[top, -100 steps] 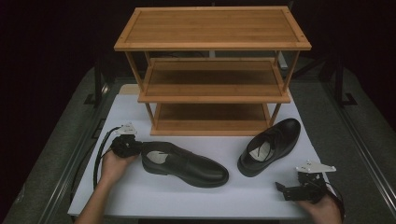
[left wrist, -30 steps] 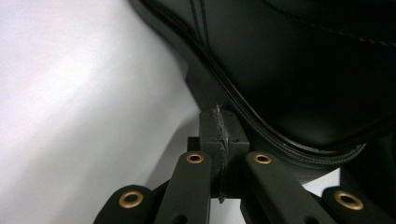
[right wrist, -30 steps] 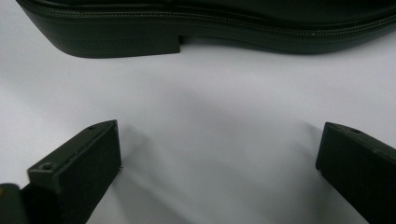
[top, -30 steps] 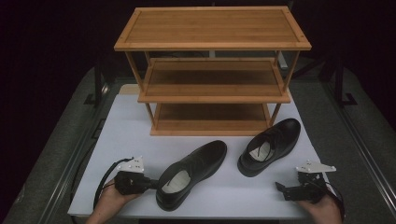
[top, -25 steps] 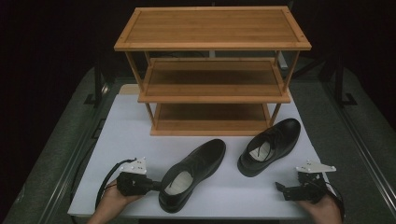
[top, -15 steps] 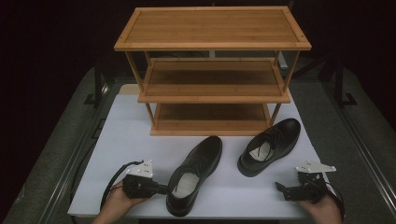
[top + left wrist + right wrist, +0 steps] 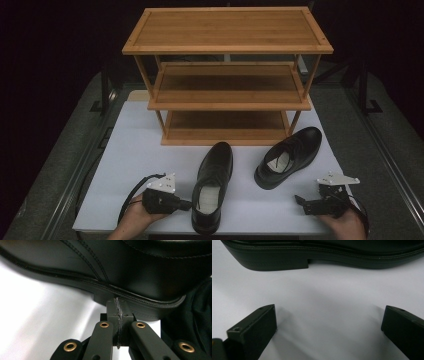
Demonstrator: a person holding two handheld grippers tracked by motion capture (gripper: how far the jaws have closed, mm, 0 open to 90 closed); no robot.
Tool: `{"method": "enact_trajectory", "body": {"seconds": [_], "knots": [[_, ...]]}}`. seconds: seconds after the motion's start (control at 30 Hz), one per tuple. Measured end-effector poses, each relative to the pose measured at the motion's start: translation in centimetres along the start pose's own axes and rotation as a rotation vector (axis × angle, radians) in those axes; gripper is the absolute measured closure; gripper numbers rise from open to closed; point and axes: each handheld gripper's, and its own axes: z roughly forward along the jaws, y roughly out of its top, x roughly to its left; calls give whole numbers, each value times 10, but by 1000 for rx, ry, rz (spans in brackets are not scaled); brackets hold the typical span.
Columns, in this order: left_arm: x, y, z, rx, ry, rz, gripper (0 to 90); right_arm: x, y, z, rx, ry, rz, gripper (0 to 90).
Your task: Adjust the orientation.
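Two black leather shoes lie on the white board [image 7: 135, 150] in front of a wooden rack [image 7: 227, 50]. The near shoe [image 7: 212, 185] points its toe at the rack's bottom shelf. My left gripper [image 7: 187, 204] is shut with nothing between its jaws, and its tips rest against the side of that shoe's sole near the heel. In the left gripper view the closed tips [image 7: 117, 308] touch the shoe's welt [image 7: 140, 297]. The other shoe [image 7: 290, 155] lies angled to the right. My right gripper [image 7: 300, 200] stands open at the front right, and its view shows that shoe's heel and sole [image 7: 277, 261] farther off.
The rack has three shelves, all bare, and its bottom shelf [image 7: 227, 122] opens just behind the shoes. The board's front edge [image 7: 150, 231] runs close under both hands. Dark grey floor and metal rails [image 7: 385, 150] flank the board.
The left gripper has slid to the right along the front of the board, swinging the near shoe's heel around so its toe now points straight at the rack. The right gripper has kept still.
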Motion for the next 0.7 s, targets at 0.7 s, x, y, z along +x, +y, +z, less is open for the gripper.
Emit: {"method": "enact_trajectory", "body": {"seconds": [0.7], "knots": [[-7, 10, 9, -20, -24, 31, 857, 0, 0, 0, 0, 0, 0, 0]]}}
